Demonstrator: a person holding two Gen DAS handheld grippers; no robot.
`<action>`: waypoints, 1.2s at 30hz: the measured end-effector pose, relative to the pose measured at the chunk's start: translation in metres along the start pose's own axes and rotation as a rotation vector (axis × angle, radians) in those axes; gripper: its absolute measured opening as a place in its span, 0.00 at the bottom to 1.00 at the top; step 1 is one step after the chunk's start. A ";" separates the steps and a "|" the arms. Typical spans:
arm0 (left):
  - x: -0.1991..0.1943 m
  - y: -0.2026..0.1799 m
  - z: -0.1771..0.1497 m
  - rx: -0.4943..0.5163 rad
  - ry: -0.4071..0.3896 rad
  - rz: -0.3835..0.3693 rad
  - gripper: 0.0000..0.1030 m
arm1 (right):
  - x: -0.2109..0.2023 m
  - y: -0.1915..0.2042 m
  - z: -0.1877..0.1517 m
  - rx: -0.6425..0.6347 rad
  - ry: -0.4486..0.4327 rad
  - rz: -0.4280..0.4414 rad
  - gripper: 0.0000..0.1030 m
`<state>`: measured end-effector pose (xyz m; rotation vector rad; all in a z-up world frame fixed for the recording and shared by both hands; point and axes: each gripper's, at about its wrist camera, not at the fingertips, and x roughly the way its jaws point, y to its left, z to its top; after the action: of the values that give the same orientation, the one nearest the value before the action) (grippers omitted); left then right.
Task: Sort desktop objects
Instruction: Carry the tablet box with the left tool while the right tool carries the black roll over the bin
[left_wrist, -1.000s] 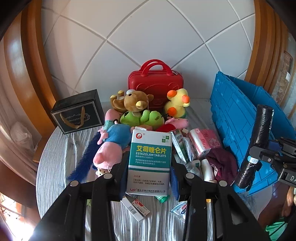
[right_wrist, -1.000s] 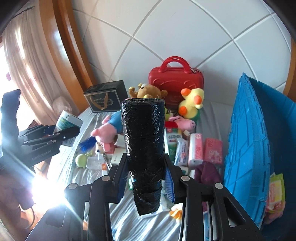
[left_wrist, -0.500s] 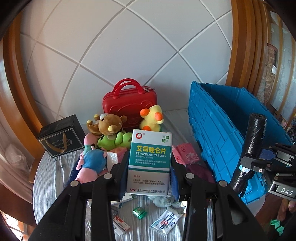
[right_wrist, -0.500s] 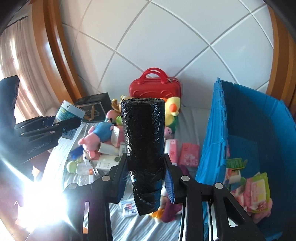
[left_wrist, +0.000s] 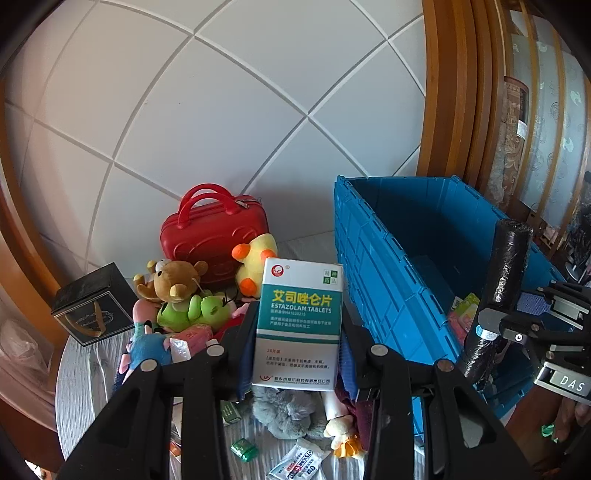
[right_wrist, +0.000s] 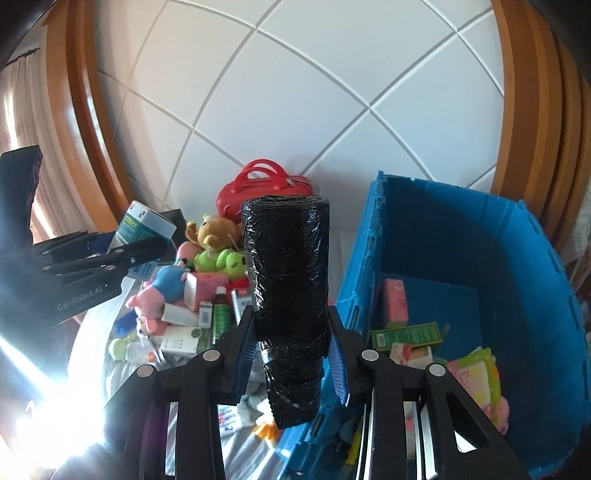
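My left gripper (left_wrist: 297, 350) is shut on a white and teal tablet box (left_wrist: 300, 321), held upright above the cluttered table. My right gripper (right_wrist: 291, 354) is shut on a black roll of plastic bags (right_wrist: 286, 273), standing upright between the blue pads. In the left wrist view the same black roll (left_wrist: 498, 295) and right gripper show at the right, over the blue crate (left_wrist: 373, 258). In the right wrist view the tablet box (right_wrist: 142, 230) and left gripper (right_wrist: 140, 254) show at the left. The blue crate (right_wrist: 528, 258) holds several packets and boxes.
A red case (left_wrist: 214, 236), a black gift box (left_wrist: 92, 302) and a heap of plush toys (left_wrist: 181, 291) fill the back of the round table (left_wrist: 81, 373). Small packets and bottles (right_wrist: 218, 314) lie scattered on it. Strong glare whitens the lower left of the right wrist view.
Both grippers have risen and swung right toward the blue crate, each still gripping its object. The crate's inside now shows more fully in both views.
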<state>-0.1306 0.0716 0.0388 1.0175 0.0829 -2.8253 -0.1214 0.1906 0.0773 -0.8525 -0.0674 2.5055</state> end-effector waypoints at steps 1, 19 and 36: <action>0.002 -0.004 0.002 0.004 0.000 -0.004 0.36 | -0.002 -0.004 0.000 0.004 0.001 -0.007 0.34; 0.025 -0.097 0.048 0.120 -0.010 -0.125 0.36 | -0.024 -0.075 -0.002 0.115 0.007 -0.131 0.34; 0.052 -0.189 0.074 0.228 0.009 -0.270 0.36 | -0.044 -0.145 -0.024 0.242 0.040 -0.271 0.34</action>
<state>-0.2442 0.2453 0.0636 1.1417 -0.1123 -3.1315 -0.0143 0.2945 0.1118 -0.7396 0.1240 2.1887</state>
